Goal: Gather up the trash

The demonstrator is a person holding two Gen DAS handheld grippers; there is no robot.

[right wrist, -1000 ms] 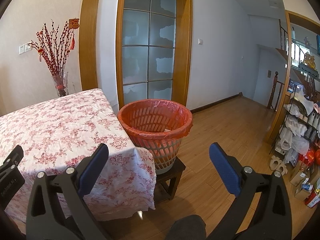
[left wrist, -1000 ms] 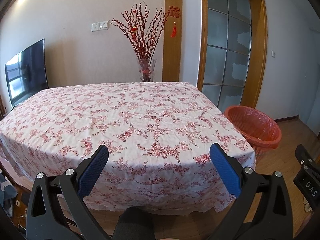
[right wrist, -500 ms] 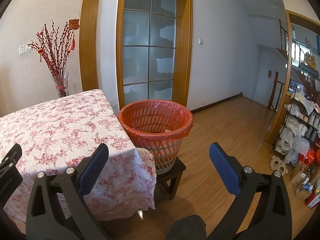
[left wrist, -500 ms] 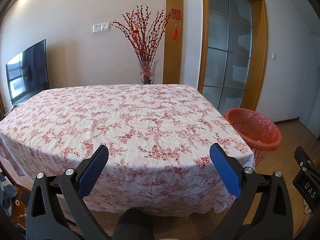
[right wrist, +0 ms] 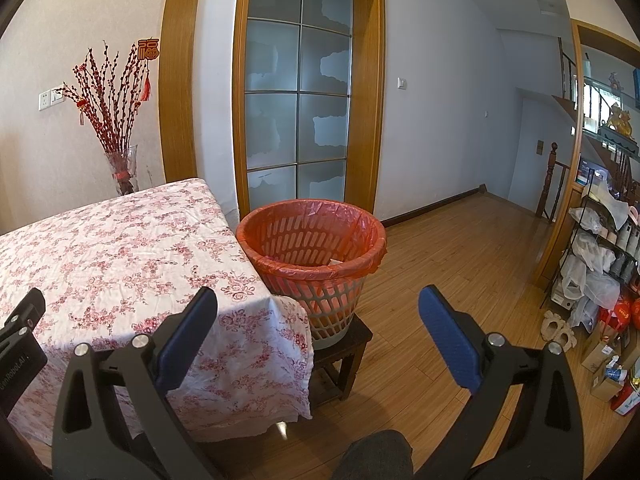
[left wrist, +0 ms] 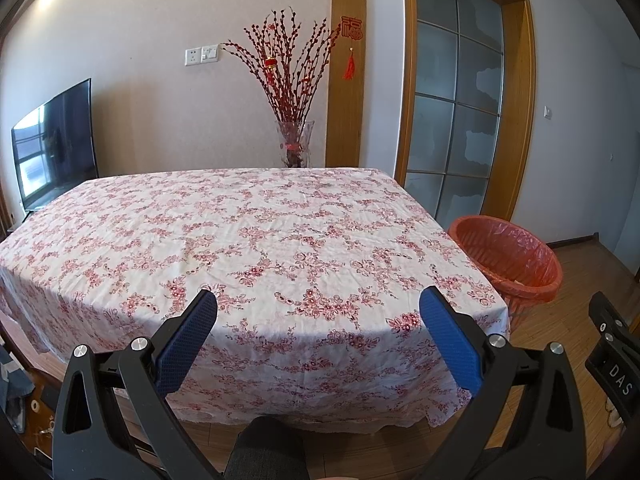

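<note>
Two grippers show, one in each wrist view, and both stand with their blue-padded fingers spread wide apart and nothing between them. The left gripper [left wrist: 318, 316] hangs at the near edge of one table [left wrist: 280, 224], which is draped in one white cloth printed with red flowers; its surface carries no loose item that can be made out. The right gripper [right wrist: 318, 314] hangs off the table's corner, with its left finger over the cloth and its right finger over the wooden floor [right wrist: 460, 248].

One trash basket [right wrist: 312, 256] stands just beside the table's right-hand corner, upright on one small dark wooden stool [right wrist: 344, 354]. It is a pale slatted basket lined with one orange-red plastic bag folded over the rim. Inside, a pale scrap, perhaps paper, shows near the bottom; what else lies there cannot be told. From the left wrist view the same basket appears past the table's right edge.

Behind the table, one glass vase [left wrist: 295, 146] holds a spray of red-budded branches, and one red hanging ornament [left wrist: 351, 46] is fixed on the wooden door frame. One dark television [left wrist: 56, 144] stands at the far left. One metal rack [right wrist: 600, 256] of bags and boxes stands at the far right.
</note>
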